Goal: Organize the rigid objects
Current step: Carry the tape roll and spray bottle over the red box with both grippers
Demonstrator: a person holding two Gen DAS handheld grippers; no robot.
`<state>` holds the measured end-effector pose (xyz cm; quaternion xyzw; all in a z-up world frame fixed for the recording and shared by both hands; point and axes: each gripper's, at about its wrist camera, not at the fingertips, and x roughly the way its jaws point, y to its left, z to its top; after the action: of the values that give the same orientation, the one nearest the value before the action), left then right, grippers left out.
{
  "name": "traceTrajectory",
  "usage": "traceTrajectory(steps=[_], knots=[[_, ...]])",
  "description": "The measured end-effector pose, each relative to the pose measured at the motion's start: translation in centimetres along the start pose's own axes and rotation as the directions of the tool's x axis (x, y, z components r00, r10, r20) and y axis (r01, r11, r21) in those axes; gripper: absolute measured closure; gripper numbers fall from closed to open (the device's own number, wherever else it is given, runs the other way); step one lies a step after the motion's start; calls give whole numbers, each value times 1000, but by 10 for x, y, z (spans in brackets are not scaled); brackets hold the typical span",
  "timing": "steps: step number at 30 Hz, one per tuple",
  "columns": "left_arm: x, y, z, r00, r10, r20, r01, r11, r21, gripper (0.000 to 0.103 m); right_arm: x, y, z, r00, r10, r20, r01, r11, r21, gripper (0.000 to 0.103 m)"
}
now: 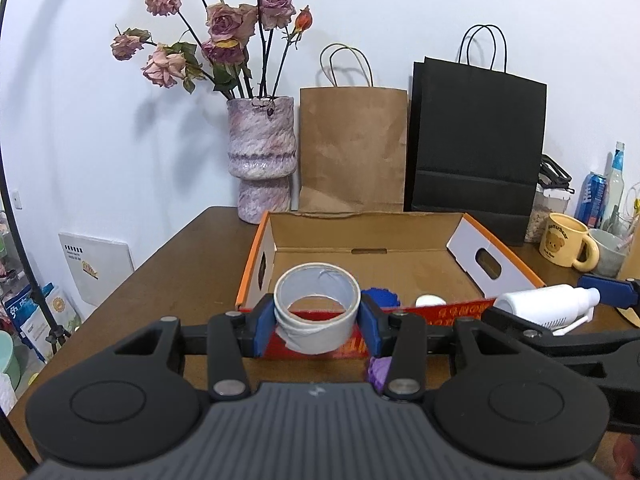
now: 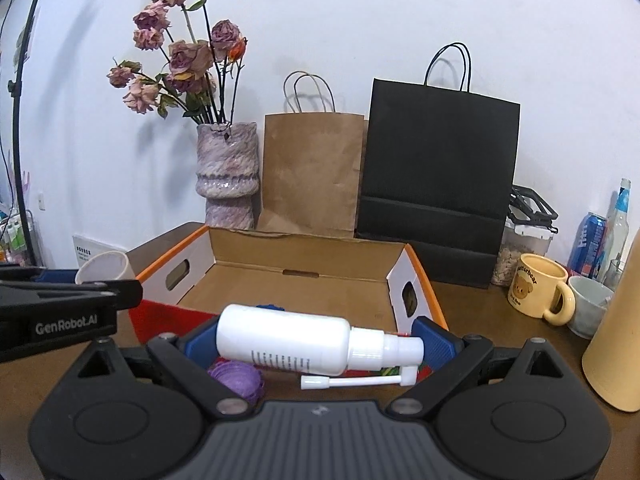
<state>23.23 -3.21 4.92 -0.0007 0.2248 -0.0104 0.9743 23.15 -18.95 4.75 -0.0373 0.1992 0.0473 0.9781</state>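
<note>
My left gripper (image 1: 317, 322) is shut on a roll of white tape (image 1: 317, 312), held just before the near wall of an open cardboard box (image 1: 360, 264) with orange edges. My right gripper (image 2: 316, 342) is shut on a white spray bottle (image 2: 304, 344) lying sideways between the blue pads, nozzle to the right. That bottle (image 1: 548, 304) and the right gripper also show at the right of the left wrist view. A dark blue object (image 1: 382, 298) and a white round object (image 1: 430, 301) lie inside the box near its front. A purple ruffled object (image 2: 238, 380) rests on the table under the grippers.
Behind the box stand a marbled vase (image 1: 262, 160) of dried roses, a brown paper bag (image 1: 352, 148) and a black paper bag (image 1: 476, 140). A yellow bear mug (image 2: 538, 294), a grey cup (image 2: 588, 312), a can, a bottle and a tan cylinder (image 2: 616, 328) crowd the right.
</note>
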Motion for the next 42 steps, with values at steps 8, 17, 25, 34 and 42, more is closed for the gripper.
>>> traceTrajectory(steps=[8,17,25,34,42], knots=[[19,-5,10,1000,11,8,-10,1000,-3,58,15,-6,12,1000,6,17,-6,1000,-3,5],[40,-11,23,1000,13,11,-12,1000,-17,58,35,-15,25,1000,13,17,-13,1000,2,5],[60,-14,34,1000,23,7,-23,999,-31,58,55,-21,35,1000,10,17,-10,1000,4,5],[91,-16,43,999,45,-18,-45,998,-37,58,88,-29,46,1000,4,2,-4,1000,9,5],[114,-12,47,997,68,-44,-69,997,-41,58,110,-28,52,1000,9,-8,-9,1000,-8,5]])
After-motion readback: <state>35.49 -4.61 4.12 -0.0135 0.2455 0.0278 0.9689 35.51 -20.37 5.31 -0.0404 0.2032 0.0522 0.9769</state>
